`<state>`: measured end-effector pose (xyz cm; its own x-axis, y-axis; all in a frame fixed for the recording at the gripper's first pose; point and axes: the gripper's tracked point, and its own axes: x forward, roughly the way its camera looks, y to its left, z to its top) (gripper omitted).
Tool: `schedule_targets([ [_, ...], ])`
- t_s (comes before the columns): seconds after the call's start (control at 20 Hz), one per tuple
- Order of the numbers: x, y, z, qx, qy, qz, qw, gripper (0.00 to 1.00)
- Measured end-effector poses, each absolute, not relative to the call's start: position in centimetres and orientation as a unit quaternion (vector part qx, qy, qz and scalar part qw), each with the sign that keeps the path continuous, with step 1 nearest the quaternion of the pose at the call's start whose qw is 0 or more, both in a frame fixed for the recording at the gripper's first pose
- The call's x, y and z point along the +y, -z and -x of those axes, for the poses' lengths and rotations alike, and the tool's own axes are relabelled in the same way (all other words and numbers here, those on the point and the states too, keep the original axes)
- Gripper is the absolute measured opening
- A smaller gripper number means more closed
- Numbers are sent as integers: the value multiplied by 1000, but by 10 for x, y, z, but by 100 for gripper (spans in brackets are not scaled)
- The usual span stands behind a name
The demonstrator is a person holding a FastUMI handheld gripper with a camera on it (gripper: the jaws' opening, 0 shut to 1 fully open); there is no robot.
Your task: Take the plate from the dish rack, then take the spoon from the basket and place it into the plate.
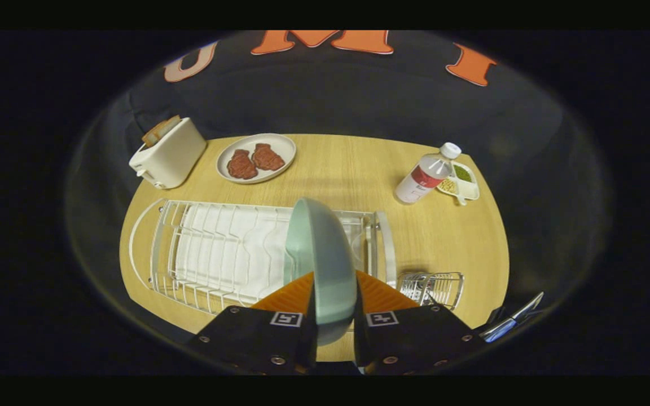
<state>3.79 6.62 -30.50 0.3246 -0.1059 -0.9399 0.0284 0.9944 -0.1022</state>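
A gripper (pixel 333 293) clamps its two orange fingers (pixel 288 296) on a pale green plate (pixel 320 265), held on edge above the white dish rack (pixel 218 254) on a round wooden table (pixel 347 169); a small wire basket (pixel 432 287) sits just right of the rack; far off stand a toaster (pixel 168 153), a dish of meat (pixel 256 158) and a bottle (pixel 426 173).
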Motion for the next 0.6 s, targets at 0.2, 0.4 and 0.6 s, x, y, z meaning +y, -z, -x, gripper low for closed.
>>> schedule_targets([
  [0.2,51,292,-40,562,66,49,823,23],
  [0.4,52,275,-28,556,65,18,828,23],
  [0.6,42,256,-5,542,70,-13,837,23],
])
